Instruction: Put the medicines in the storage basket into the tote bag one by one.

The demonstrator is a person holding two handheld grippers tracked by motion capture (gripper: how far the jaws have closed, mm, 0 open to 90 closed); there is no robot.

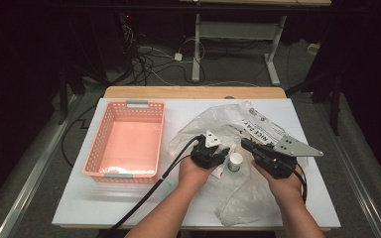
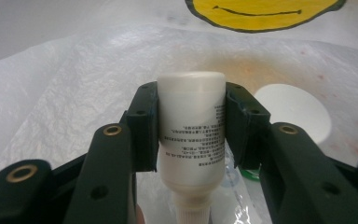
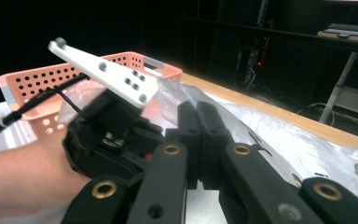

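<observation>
The left hand-held gripper (image 2: 191, 135) clamped a white plastic bottle (image 2: 192, 126) above the clear plastic bag (image 1: 238, 148) near the counter's (image 1: 317, 208) middle. The right hand-held gripper (image 3: 198, 135) hovered just beside it, jaws pressed together, empty.

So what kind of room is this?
Probably a lab or workshop: a white table in a dark room, loose cables on the floor, and hand-held grippers, the left gripper holding a white bottle.
</observation>
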